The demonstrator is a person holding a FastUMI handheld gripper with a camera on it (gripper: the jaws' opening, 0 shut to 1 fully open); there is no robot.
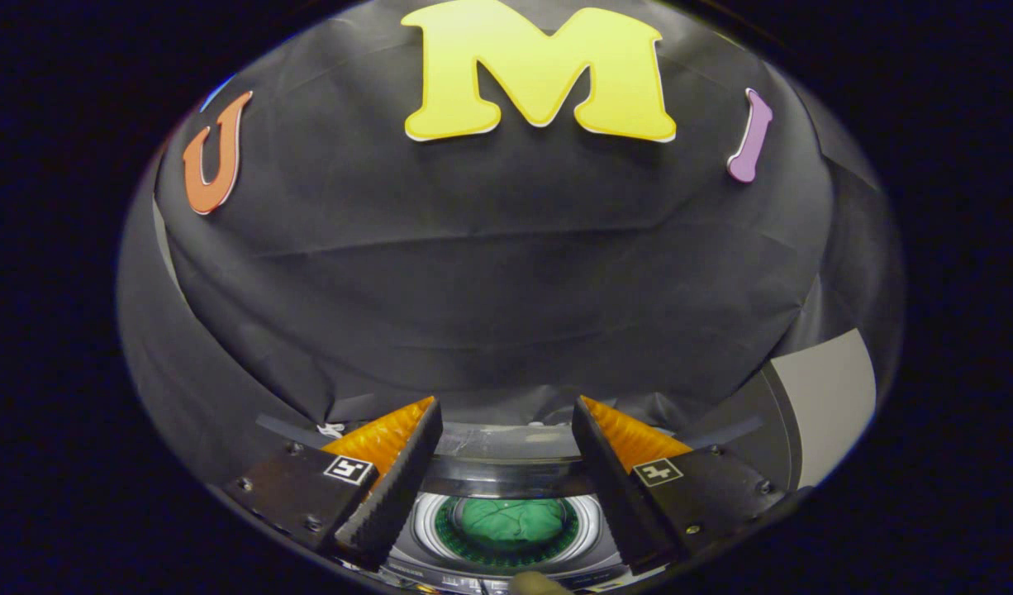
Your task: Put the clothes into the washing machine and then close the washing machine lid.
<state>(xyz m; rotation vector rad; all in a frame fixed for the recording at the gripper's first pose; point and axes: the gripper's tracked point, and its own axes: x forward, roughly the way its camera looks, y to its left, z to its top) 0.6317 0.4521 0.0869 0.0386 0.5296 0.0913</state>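
My gripper [506, 411] hangs open above the washing machine [506, 487], its two black fingers with orange backs spread wide and nothing between them. Below the gap between the fingers lies the machine's round drum opening, ringed in silver, with a green cloth [506, 522] inside it. The machine's grey rim runs across just beyond the fingertips. I cannot make out where the lid stands.
The black cloth wall of the booth rises close behind the machine. A light grey panel [829, 397] stands to the right of the right finger. A small tan rounded thing [535, 583] pokes in at the near side of the drum.
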